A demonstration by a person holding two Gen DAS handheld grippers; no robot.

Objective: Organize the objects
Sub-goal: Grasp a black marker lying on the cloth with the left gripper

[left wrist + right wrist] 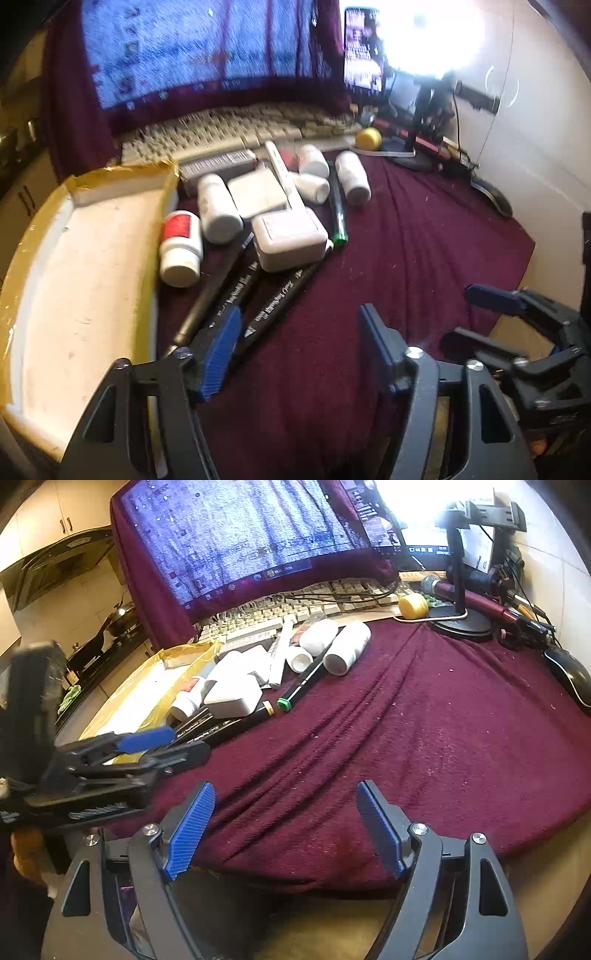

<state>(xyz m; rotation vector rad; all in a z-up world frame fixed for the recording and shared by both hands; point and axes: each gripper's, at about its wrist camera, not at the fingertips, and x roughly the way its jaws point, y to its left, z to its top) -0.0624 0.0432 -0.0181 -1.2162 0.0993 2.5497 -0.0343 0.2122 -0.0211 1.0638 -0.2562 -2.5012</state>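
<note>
Maroon cloth (406,240) covers the table and serves as the landmark for all positions given. Left claw (299,347) hangs over the near left part of the cloth, its blue pads apart with nothing between them; its left pad (218,354) stands in front of the near ends of two black marker pens (258,295). Right claw (284,827) hangs over the near edge of the cloth, its pads wide apart and empty, well clear of every object.

Objects to be organized lie in a cluster on the left-centre of the cloth:
- white adapter block (291,240), resting over the far ends of the black pens;
- red-labelled white bottle (181,247), lying on its side just left of the adapter;
- plain white bottle (218,206) and flat white box (258,192), just beyond the adapter;
- green-capped marker (338,206), lying right of the adapter;
- three further white bottles (352,177) at the far side of the cluster.

Shallow tray (85,266) with yellow-taped rim borders the left edge of the cloth and holds nothing visible. Beige keyboard (229,133) lies beyond the far edge of the cloth, under a cloth-draped monitor (207,48). Yellow ball (368,138) sits at the far right corner, beside a black stand base (410,158).
</note>
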